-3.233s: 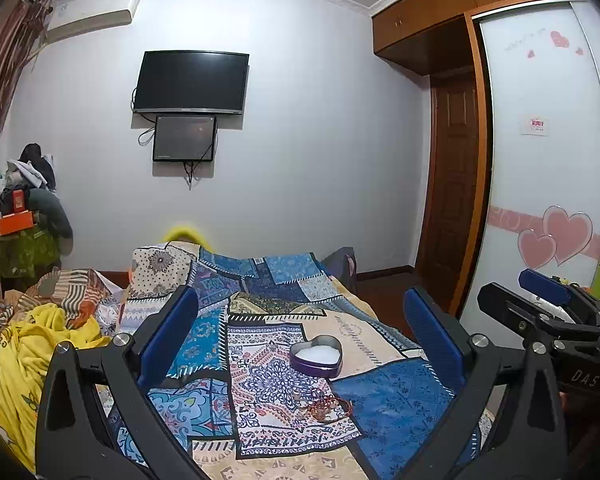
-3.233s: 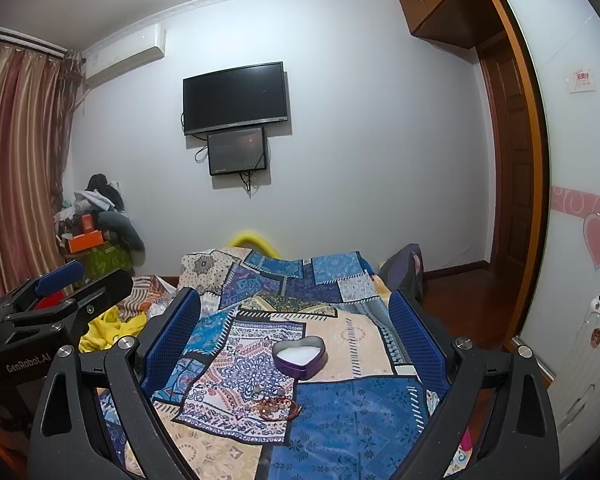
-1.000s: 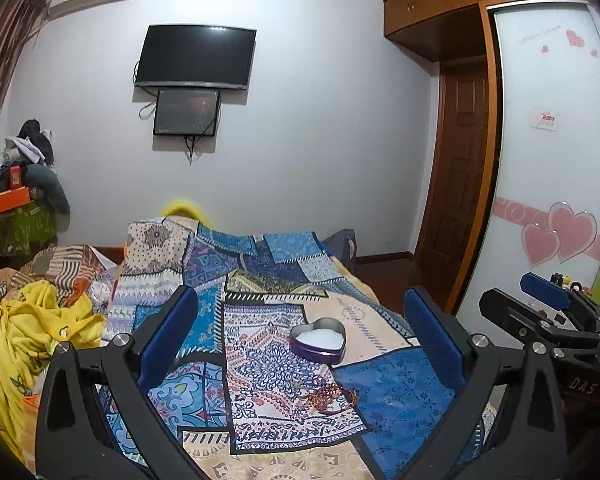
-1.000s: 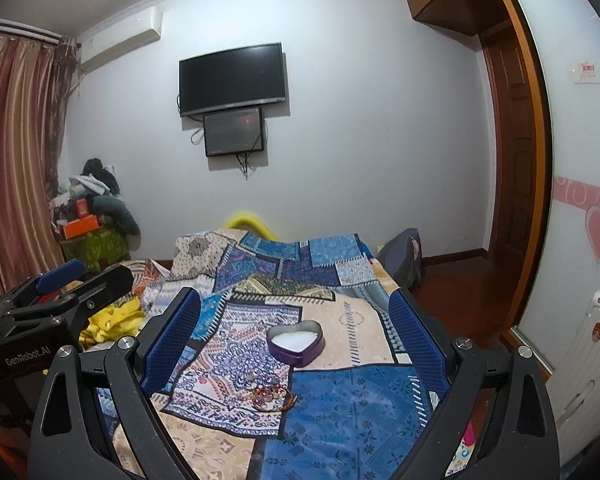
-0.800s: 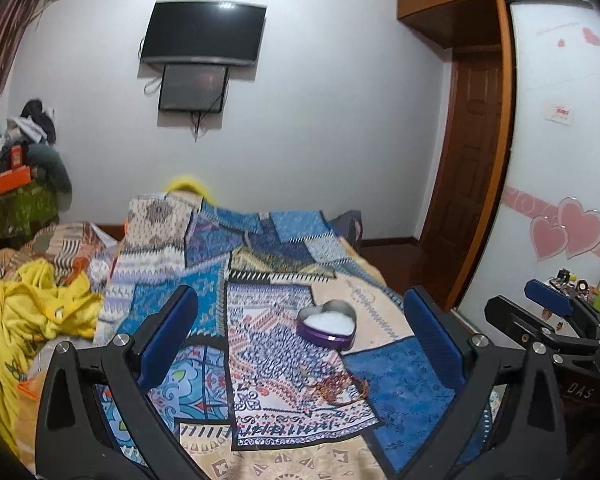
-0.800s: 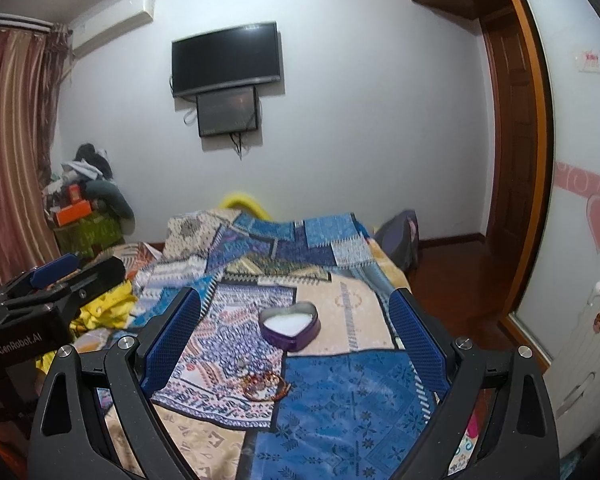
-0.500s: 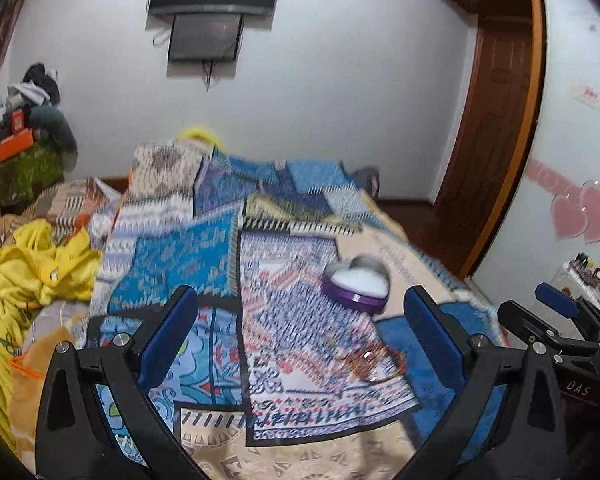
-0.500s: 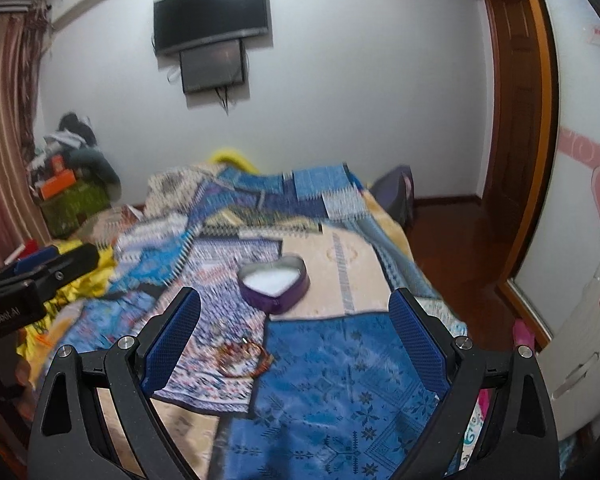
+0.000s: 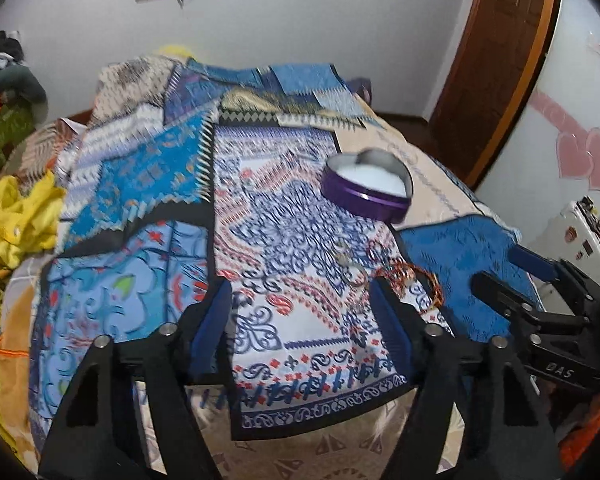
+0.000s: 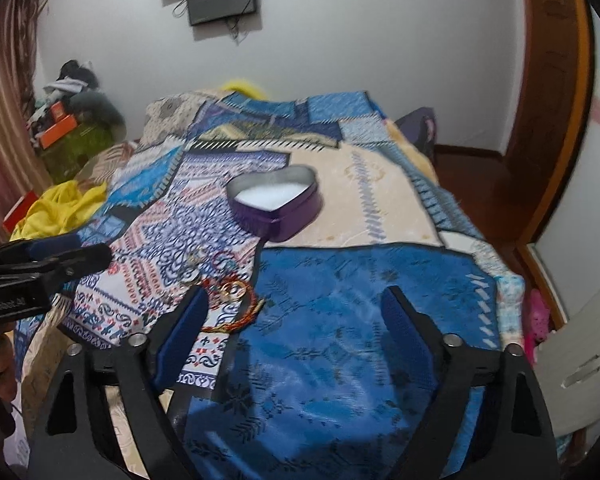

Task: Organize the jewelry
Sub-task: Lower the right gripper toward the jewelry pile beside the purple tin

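Observation:
A purple heart-shaped tin [image 9: 367,189] with a white lining stands open on the patchwork bedspread [image 9: 148,184]; it also shows in the right wrist view [image 10: 276,203]. A small heap of jewelry [image 9: 384,266], red-orange bead strings and some rings, lies in front of it, also seen in the right wrist view [image 10: 228,292]. My left gripper [image 9: 302,320] is open and empty, just left of the heap. My right gripper [image 10: 296,328] is open and empty, just right of the heap above a blue patch.
A yellow cloth [image 9: 8,216] lies at the bed's left side. A clothes pile [image 10: 76,96] sits in the far left corner. A brown door [image 9: 496,60] and a white cabinet [image 10: 580,360] stand to the right of the bed.
Both grippers have tipped down and moved in over the bed toward the jewelry heap. Both stay open and empty.

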Demonstrator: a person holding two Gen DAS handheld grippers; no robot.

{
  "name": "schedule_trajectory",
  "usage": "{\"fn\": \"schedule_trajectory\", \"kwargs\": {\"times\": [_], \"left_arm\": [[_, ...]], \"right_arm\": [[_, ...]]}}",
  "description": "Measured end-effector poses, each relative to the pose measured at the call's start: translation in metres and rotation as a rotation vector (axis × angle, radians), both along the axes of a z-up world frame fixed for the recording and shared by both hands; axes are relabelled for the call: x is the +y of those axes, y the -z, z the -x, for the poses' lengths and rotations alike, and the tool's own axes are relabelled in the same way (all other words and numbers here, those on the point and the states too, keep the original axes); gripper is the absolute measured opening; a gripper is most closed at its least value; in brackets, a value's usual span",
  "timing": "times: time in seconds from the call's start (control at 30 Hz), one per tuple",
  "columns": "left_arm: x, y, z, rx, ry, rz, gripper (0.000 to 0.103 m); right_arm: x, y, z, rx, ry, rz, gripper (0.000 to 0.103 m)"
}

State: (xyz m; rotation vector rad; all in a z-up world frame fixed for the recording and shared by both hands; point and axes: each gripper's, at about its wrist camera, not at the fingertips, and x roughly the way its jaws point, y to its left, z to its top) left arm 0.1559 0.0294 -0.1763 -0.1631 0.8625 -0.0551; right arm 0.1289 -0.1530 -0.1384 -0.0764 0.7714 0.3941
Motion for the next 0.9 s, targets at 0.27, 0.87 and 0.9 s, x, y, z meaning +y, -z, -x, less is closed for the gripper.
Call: {"fn": "schedule_trajectory", "kwargs": {"times": [0.27,0.87,0.9], "left_arm": [[-0.016,0.011,-0.009,0.06,0.107,0.01,0.046],[-0.03,0.033,-0.029,0.137,0.204,0.035,0.021],[-0.031,0.034,-0.03,0.138,0.204,0.034,0.021]], "right_arm": [[0.015,0.013,-0.014,0.061,-0.099,-0.039,0.044],[0.037,0.035,-0.033,0.162,-0.236,-0.029,0.017],[0.037,0.036,-0.034,0.168,-0.235,-0.027,0.017]]}}
